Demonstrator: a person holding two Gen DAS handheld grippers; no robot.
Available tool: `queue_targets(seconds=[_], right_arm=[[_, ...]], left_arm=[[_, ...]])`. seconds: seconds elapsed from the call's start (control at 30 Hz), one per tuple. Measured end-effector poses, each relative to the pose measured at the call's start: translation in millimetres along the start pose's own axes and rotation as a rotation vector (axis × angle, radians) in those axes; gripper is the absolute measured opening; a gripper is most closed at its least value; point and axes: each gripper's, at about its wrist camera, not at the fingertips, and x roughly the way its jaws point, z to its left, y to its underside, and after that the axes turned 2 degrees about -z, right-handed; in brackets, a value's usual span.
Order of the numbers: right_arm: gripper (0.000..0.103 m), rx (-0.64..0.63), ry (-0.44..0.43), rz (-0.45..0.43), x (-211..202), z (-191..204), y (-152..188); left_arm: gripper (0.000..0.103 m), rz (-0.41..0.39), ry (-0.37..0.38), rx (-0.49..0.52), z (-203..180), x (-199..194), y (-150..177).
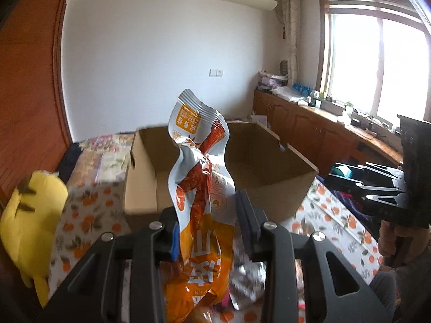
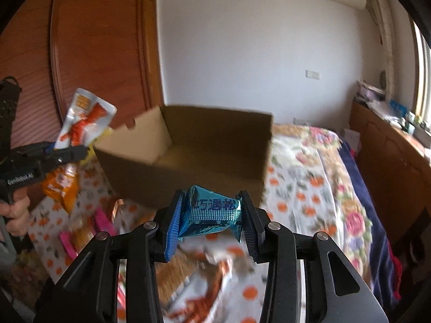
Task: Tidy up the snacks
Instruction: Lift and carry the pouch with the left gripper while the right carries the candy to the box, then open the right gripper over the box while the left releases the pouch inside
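Both sets of jaws are closed on snacks. On the left, the left gripper [image 1: 206, 231] pinches a tall orange and silver pouch [image 1: 200, 188] around its middle, so the crinkled foil top stands above the fingers and the orange bottom hangs below. On the right, the right gripper [image 2: 212, 215] clamps a small teal foil packet [image 2: 211, 211] sideways between its ribbed pads [image 2: 175, 220], one blue and one dark.

An open cardboard box [image 1: 269, 188] sits just ahead of both grippers on a bedspread [image 1: 89, 207] printed with orange fruit. Its flaps stand up and its plain brown inside shows nothing in it. From the left wrist, the pouch blocks the middle of the box.

At far left in that view a soft yellow plush toy [image 1: 32, 220] lies on the bedspread, well apart from the box. More wrappers [image 1: 247, 282], silver and pink, lie blurred below the fingers. At far right the other gripper shows from the side with a teal corner at its tip, a hand [image 1: 390, 239] beneath it. Wooden cabinets [image 1: 304, 126] under a bright window [image 1: 377, 67] carry clutter too small to name.

Only the right wrist view shows a floral quilt [image 2: 336, 188] to the right of the box, and a person's hand [image 2: 16, 212] gripping the left tool's handle.
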Motion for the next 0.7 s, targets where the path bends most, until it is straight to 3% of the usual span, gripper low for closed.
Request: queue_targets(seconds=[0.37, 0.7], right_arm=[[0.040, -0.052, -0.059, -0.048, 72, 3, -65], [0.040, -0.042, -0.078, -0.012, 131, -1, -52]], left_arm=[[0.033, -0.033, -0.008, -0.005, 30, 60, -56], [0.034, -0.012, 0.002, -0.062, 49, 109, -48]])
